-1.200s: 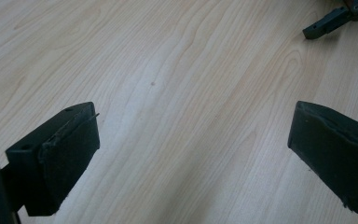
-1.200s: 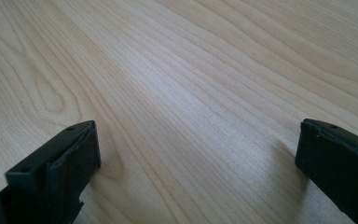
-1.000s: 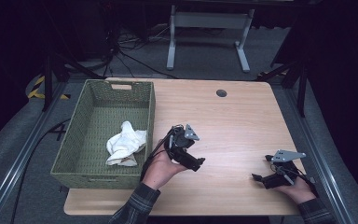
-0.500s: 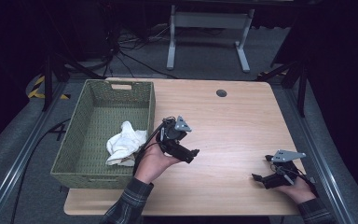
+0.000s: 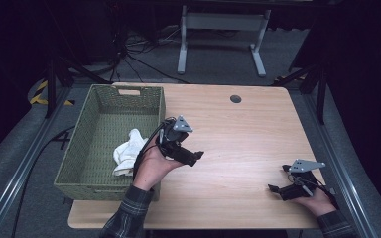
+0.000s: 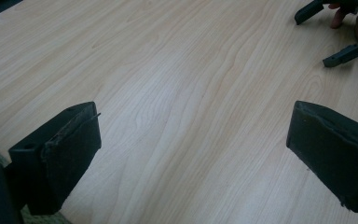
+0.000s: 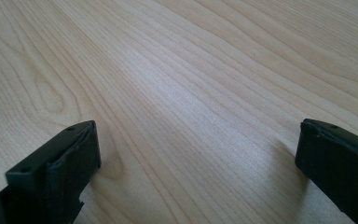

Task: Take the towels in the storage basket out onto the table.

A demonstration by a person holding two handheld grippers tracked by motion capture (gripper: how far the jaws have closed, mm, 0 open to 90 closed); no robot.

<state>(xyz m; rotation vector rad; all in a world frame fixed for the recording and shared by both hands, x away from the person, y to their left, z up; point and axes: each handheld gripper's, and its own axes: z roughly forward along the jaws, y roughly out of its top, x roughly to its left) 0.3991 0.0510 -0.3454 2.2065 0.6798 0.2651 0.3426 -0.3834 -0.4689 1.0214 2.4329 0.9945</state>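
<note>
From the high view, a pale wooden table [image 5: 238, 144] with rounded corners carries a green woven basket [image 5: 87, 163] at its left side, rectangular with a handle slot in the far wall. A crumpled white cloth [image 5: 127, 156] lies on the basket floor against the right wall. The left gripper [image 5: 194, 157], black with a grey three-cornered plate on top, is held just right of the basket's right wall, above the bare wood, so the cloth sits close by on the other side of the rim, apart from the jaws. The left hand [image 5: 154, 163] is palm up under the gripper, forearm in a plaid sleeve coming from the bottom edge, jaws pointing right across the table. The right gripper [image 5: 278, 181] lies low near the table's front right corner, well away from the cloth, with the right hand [image 5: 317, 201] behind it and its jaws pointing left.

In the left gripper view, the two black jaws stand wide apart with nothing between them but smooth, light wood grain. A sliver of green weave shows at the lower left corner. The right gripper [image 6: 331, 35] shows at the top right, its jaws spread.

In the right gripper view, the matte black jaws stand wide apart and hold nothing, close over the streaked wood.
</note>
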